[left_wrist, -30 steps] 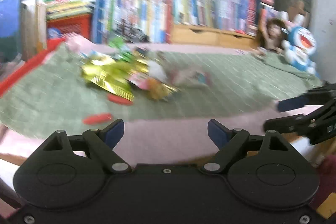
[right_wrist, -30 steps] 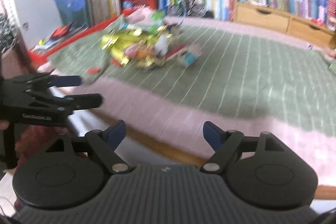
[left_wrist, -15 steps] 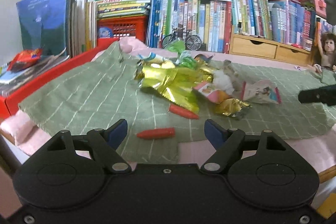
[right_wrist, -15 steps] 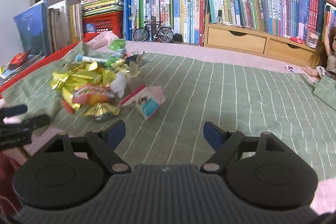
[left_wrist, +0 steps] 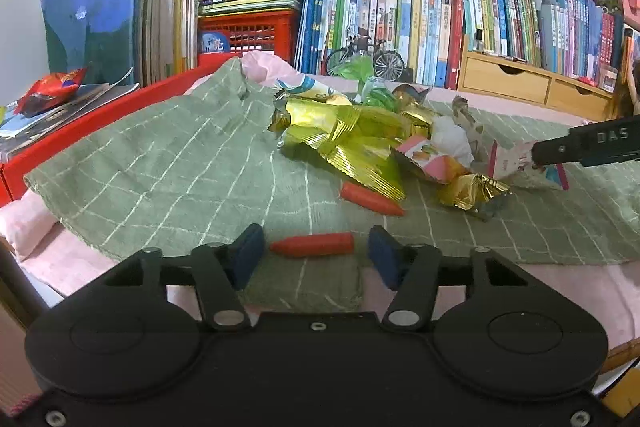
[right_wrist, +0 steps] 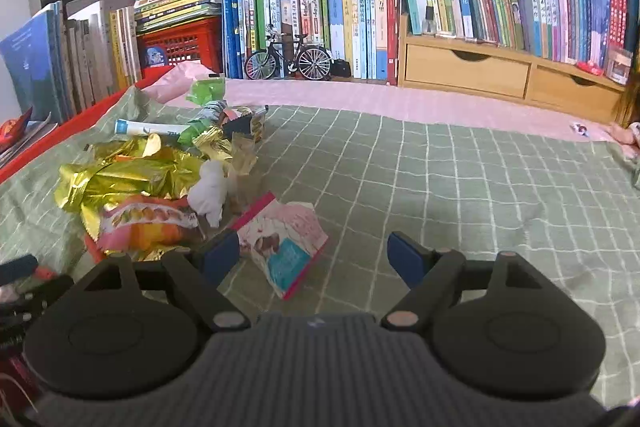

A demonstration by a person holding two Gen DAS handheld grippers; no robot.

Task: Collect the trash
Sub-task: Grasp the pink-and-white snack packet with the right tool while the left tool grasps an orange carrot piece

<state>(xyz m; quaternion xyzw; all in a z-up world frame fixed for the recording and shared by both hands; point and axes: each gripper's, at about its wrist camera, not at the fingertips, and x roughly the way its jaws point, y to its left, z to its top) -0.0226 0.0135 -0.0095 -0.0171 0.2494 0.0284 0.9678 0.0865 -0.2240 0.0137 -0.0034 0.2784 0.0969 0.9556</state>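
Bookshelves back our green cloth (left_wrist: pixel 168 167). Left gripper (left_wrist: pixel 314 253) gapes around a red wrapper (left_wrist: pixel 312 244); right gripper (right_wrist: pixel 316 255), wide, nears the carton (right_wrist: pixel 286 247) at 11 o'clock. Both look light and crushable, so we pinch mid-body.

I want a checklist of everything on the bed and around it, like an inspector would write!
Surface: green checked cloth over pink bedding.
Job's things: gold wrappers, pink carton, orange snack bag, white tissue, green wrappers, all in one heap; two red sticks lie nearer the cloth's edge.
Clutter: red packet on books at far left.
Grippers: left gripper open, its fingers either side of one red stick; right gripper open at the pink carton.
Cables: nothing seen.
Surroundings: rows of books, toy bicycle, red crate, wooden drawers.
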